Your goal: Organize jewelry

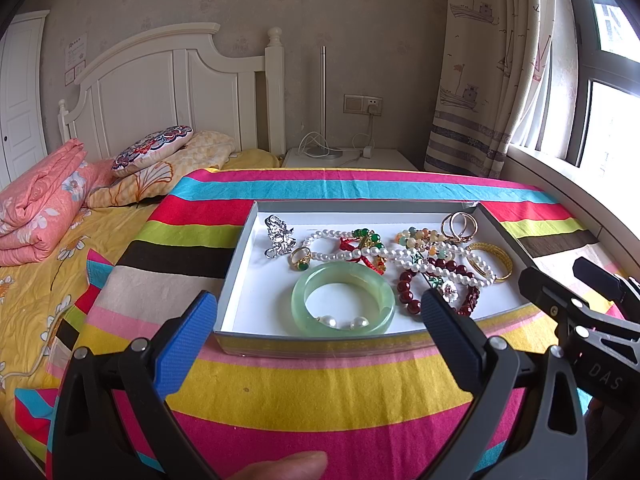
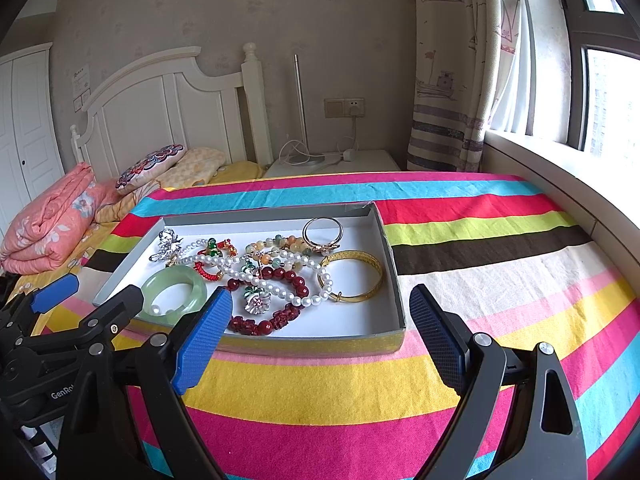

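Both grippers, left gripper (image 1: 316,320) and right gripper (image 2: 320,320), gape before tray (image 2: 394,280).

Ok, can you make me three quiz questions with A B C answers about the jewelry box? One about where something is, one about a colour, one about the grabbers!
1. Where does the pale green jade bangle lie in the shallow grey cardboard tray?
A. Near front edge
B. Far back corner
C. Outside it

2. What colour is the long pearl bead necklace?
A. Black
B. White
C. Blue

3. How are the left gripper and right gripper?
A. Both open, empty
B. Both squeezing rings
C. One holding the bangle

Answers: 1 A, the bangle sits by the tray's near wall. 2 B, its beads look white. 3 A, the blue pads stand wide apart with nothing between them.
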`<action>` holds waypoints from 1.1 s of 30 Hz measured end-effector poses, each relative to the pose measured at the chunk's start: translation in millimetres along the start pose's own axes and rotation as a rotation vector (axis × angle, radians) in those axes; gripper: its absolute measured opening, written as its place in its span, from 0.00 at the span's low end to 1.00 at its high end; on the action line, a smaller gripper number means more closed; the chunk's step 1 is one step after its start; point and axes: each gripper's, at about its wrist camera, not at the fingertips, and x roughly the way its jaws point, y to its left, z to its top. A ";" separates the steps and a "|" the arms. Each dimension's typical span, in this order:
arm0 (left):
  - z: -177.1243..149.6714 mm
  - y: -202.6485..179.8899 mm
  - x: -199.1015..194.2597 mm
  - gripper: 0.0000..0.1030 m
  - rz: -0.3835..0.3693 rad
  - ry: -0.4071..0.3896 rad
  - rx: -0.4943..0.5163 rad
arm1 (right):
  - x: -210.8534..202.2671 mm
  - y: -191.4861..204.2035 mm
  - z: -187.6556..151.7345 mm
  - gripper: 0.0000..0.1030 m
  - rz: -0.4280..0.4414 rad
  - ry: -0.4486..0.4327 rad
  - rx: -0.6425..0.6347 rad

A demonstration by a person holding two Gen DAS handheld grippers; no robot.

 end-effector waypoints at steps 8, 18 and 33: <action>-0.7 -0.1 0.0 0.98 -0.001 0.001 0.001 | 0.7 0.3 0.0 0.84 0.000 0.003 0.000; -1.1 -0.2 0.1 0.98 0.000 0.002 0.001 | 2.2 0.1 -0.9 0.84 -0.003 0.006 0.002; -6.2 6.8 -2.7 0.98 -0.005 -0.016 -0.028 | 4.2 0.3 -2.7 0.84 0.001 0.010 0.000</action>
